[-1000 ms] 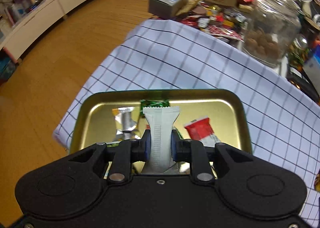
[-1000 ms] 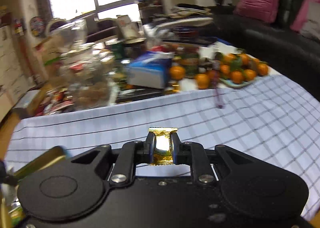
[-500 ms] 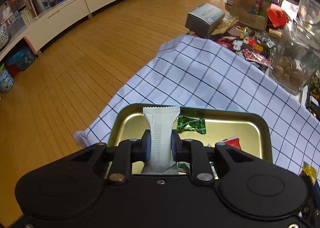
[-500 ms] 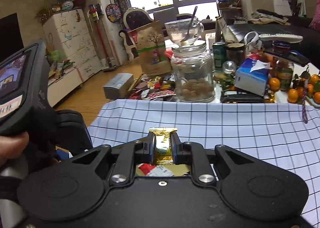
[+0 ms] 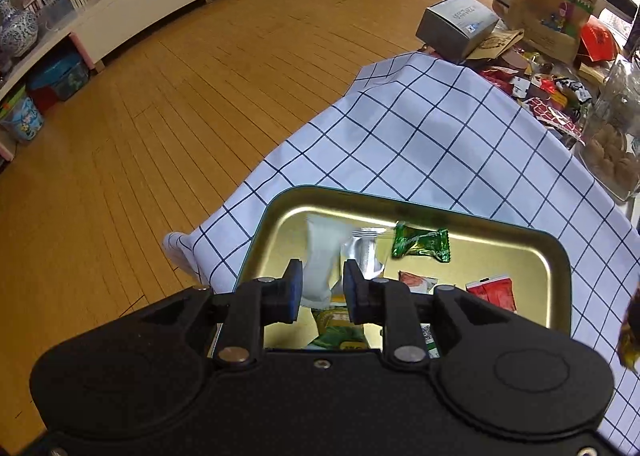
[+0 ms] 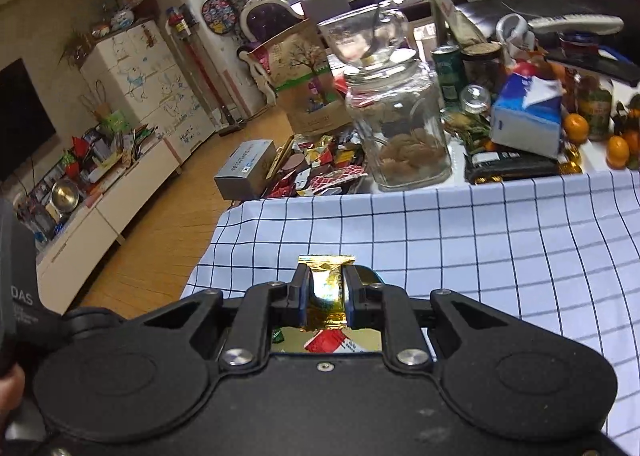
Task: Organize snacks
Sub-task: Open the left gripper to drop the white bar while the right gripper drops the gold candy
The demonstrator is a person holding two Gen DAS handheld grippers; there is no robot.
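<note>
Snacks are partly gathered: from the left wrist, the gold tray [image 5: 556, 256] on the checked cloth [image 5: 432, 144] of the table already holds a green candy [image 5: 420, 242], a silver sachet [image 5: 364, 254], a red packet [image 5: 492, 292] and a few more wrappers near the camera. The left hand-held gripper [image 5: 319, 288] hangs over the tray's near left part with its jaws opening; the white packet [image 5: 322, 256] lies between them, tilted and seemingly slipping free, so this drop looks nearly done.

From the right wrist, the right hand-held gripper [image 6: 326, 296] is pinched tight on a gold-wrapped candy [image 6: 326, 288], just above the tray, where a red wrapper shows beneath. That piece is not yet released. A heap of loose wrappers [image 6: 320, 168] beside the glass jar [image 6: 404, 128] suggests more sorting may remain.
</note>
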